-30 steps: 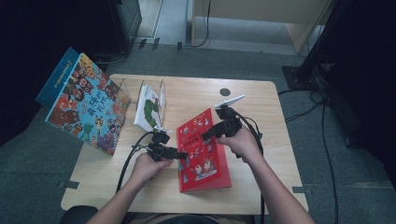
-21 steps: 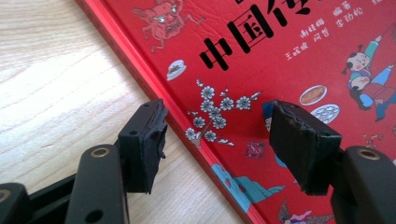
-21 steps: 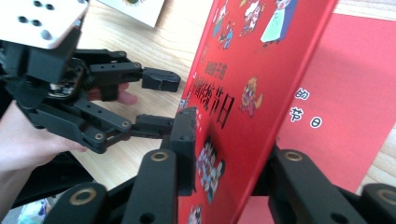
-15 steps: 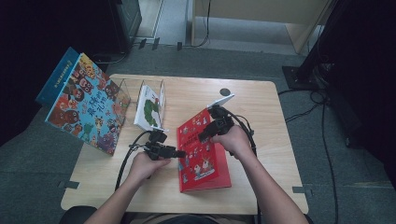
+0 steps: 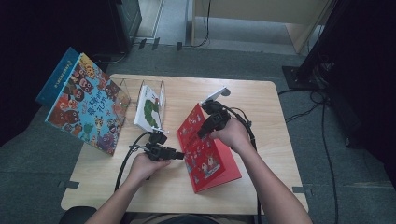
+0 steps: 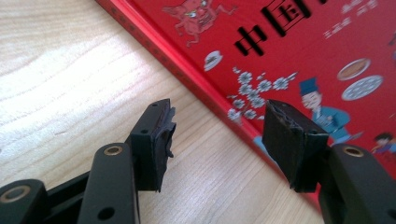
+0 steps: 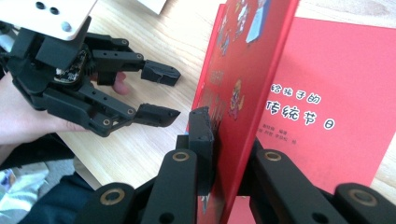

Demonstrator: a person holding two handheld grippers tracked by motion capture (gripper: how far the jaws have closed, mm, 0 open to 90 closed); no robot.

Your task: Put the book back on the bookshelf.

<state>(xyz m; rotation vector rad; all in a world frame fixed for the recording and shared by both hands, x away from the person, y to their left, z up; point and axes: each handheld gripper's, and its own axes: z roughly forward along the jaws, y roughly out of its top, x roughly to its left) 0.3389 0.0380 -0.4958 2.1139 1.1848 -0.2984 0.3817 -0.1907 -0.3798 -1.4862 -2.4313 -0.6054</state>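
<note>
A red picture book [image 5: 212,161] lies at the middle of the wooden table [image 5: 266,107]. Its front cover [image 7: 243,70] stands lifted off the red inner page [image 7: 327,93]. My right gripper [image 5: 203,130] [image 7: 224,135] is shut on the cover's edge after its jaws have just been closing, and the pads press on both faces. My left gripper [image 5: 180,153] [image 6: 217,126] is open, low over the table beside the book's [image 6: 299,46] left edge. Its jaws have just been closing a little with nothing between them. In the right gripper view the left gripper [image 7: 163,93] is seen beyond the cover.
A large colourful book [image 5: 88,109] leans at the table's left edge. A clear stand holds a white book with a green caterpillar [image 5: 149,105] behind the left hand. A small dark round object [image 5: 225,92] lies near the back edge. Cables trail from both grippers.
My right gripper has shifted slightly left with the cover, which now stands steeper. The left hand has stayed in place.
</note>
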